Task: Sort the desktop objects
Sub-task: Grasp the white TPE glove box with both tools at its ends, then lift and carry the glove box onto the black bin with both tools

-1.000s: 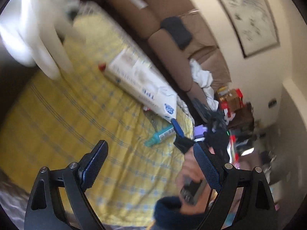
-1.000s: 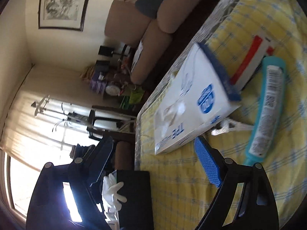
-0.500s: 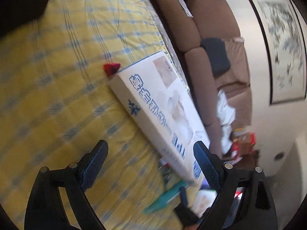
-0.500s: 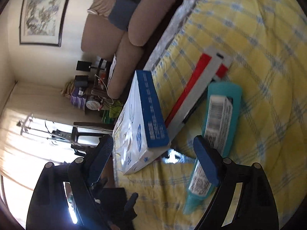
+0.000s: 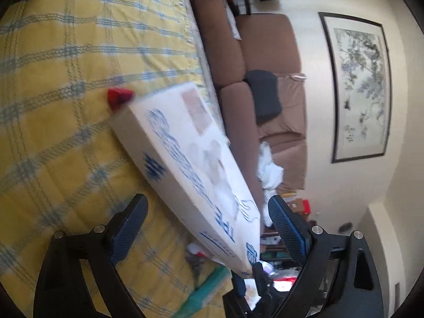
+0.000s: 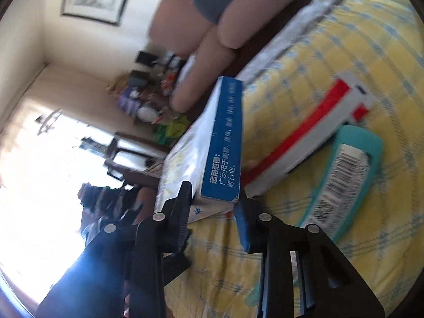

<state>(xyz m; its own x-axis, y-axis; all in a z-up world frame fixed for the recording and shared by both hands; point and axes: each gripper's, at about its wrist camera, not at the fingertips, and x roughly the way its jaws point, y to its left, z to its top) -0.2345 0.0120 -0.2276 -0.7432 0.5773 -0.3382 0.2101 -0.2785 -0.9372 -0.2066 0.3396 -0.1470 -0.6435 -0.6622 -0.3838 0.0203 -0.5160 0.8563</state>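
Note:
A long white and blue box (image 5: 185,148) lies tilted on the yellow checked tablecloth (image 5: 53,106). My left gripper (image 5: 206,228) is open, and the box runs between its fingers without touching either pad. In the right wrist view the box's blue end (image 6: 225,143) sits between the jaws of my right gripper (image 6: 213,196). Those jaws are closing and their pads lie against the end's two sides. To the right of it lie a red and white carton (image 6: 304,143) and a teal tube (image 6: 344,182).
A small red thing (image 5: 119,96) peeks out behind the box's far corner. A brown sofa (image 5: 251,66) runs along the table's far edge. A cluttered shelf (image 6: 148,95) stands by the bright window, and a framed picture (image 5: 363,84) hangs on the wall.
My right gripper's jaws have come together onto the box's blue end. My left gripper has dropped and swung toward the box, which now lies between its open fingers.

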